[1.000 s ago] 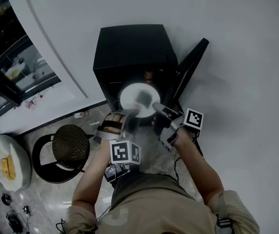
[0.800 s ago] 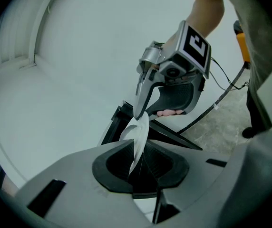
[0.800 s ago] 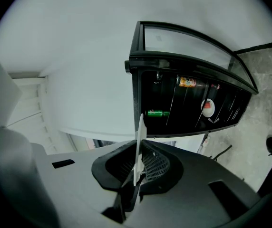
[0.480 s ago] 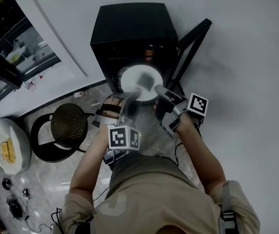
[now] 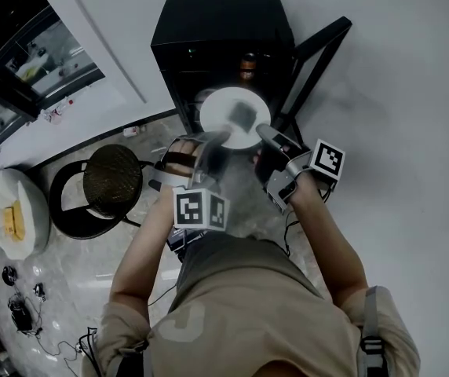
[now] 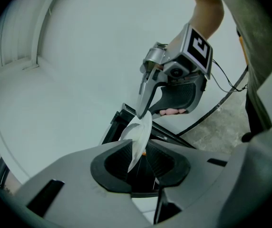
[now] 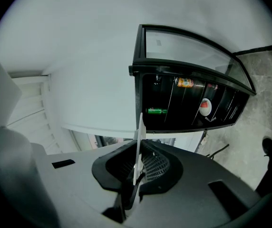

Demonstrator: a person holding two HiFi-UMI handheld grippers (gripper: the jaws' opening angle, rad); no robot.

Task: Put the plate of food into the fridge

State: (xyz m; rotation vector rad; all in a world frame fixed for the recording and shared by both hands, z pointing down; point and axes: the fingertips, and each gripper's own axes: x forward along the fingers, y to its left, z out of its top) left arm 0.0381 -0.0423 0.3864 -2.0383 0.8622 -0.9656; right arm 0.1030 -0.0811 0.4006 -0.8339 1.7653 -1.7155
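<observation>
A white plate (image 5: 235,118) with a dark blurred bit of food on it hangs level at the mouth of the small black fridge (image 5: 220,22). The fridge door (image 5: 319,53) stands swung open to the right. My left gripper (image 5: 213,144) has the plate's near-left rim (image 6: 137,137) between its jaws. Those jaws are opening, and a dark gap shows beside the rim. My right gripper (image 5: 262,136) is shut on the near-right rim (image 7: 138,141); in the left gripper view its tips (image 6: 145,110) pinch the plate's far edge.
Inside the fridge (image 7: 188,103) I see a bottle (image 7: 186,83), a green can (image 7: 156,110) and a red-and-white item (image 7: 205,107) on dark shelves. A black round stool (image 5: 113,185) stands on the floor to the left, beside a white round stand (image 5: 16,234). Cables (image 5: 20,312) lie nearby.
Both grippers have carried the plate forward, up to the fridge opening. The person has stepped closer, and the fridge now sits higher in the head view.
</observation>
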